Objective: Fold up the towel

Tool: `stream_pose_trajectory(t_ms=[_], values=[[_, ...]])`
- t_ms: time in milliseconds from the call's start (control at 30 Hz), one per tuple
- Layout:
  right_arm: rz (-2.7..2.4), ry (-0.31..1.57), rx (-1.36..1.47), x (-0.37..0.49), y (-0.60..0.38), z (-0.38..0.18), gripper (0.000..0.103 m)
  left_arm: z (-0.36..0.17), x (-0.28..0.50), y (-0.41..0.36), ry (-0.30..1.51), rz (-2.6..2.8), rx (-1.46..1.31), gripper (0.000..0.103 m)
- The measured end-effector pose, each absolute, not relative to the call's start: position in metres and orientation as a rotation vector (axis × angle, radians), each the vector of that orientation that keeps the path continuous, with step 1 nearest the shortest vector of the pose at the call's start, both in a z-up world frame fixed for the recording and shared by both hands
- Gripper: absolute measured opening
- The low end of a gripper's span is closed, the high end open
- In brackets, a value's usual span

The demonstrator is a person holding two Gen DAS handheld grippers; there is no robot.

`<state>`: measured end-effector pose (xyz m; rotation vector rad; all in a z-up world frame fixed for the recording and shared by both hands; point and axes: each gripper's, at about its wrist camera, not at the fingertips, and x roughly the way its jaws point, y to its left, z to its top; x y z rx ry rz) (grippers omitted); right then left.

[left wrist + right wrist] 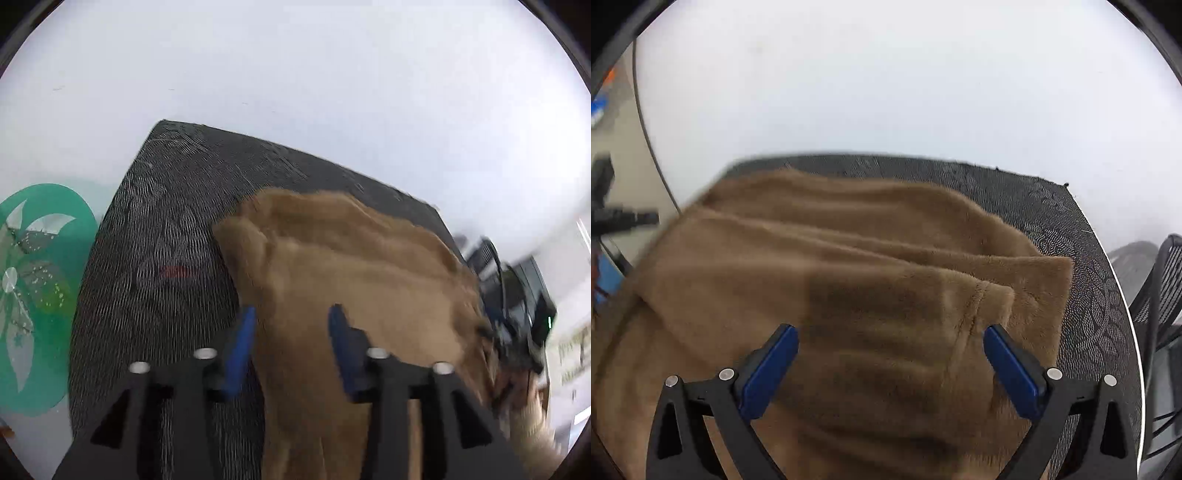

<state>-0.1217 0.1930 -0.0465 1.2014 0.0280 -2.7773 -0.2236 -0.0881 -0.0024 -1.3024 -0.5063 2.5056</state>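
A brown fluffy towel (362, 280) lies in loose folds on a black textured mat (155, 236). My left gripper (293, 308) is open above the towel's left edge; its blue pads (240, 350) stand apart and grip nothing. The right wrist view shows the same towel (849, 266), with layered folds and a folded corner at its right side. My right gripper (890, 328) hangs over it wide open, nothing between its blue pads (1012, 369). The right gripper (517, 314) shows blurred at the towel's right end in the left wrist view.
The black mat (1071, 229) rests on a white table (295, 74). A green round coaster with a leaf pattern (37, 295) lies left of the mat. A black mesh chair (1167, 295) stands beyond the table's right edge. A blurred dark object (613, 218) sits at far left.
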Motion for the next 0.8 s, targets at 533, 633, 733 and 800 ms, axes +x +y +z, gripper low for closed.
stream_pose_trajectory(t_ms=[533,633,733,800], values=[[-2.815,0.105,1.256,-0.077,0.172,-0.06,0.102,-0.041,-0.172,-0.06,-0.292,2.745,-1.435,0.075],[-2.835,0.153,1.26,-0.079,0.168,-0.062,0.102,-0.044,-0.17,-0.079,-0.392,2.77,-1.458,0.075],[-2.838,0.228,1.314,-0.088,0.166,-0.07,0.102,-0.049,-0.165,-0.073,-0.271,2.807,-1.479,0.075],[-2.818,0.288,1.41,-0.096,0.167,-0.083,0.102,-0.05,-0.161,-0.07,-0.232,2.823,-1.474,0.075]])
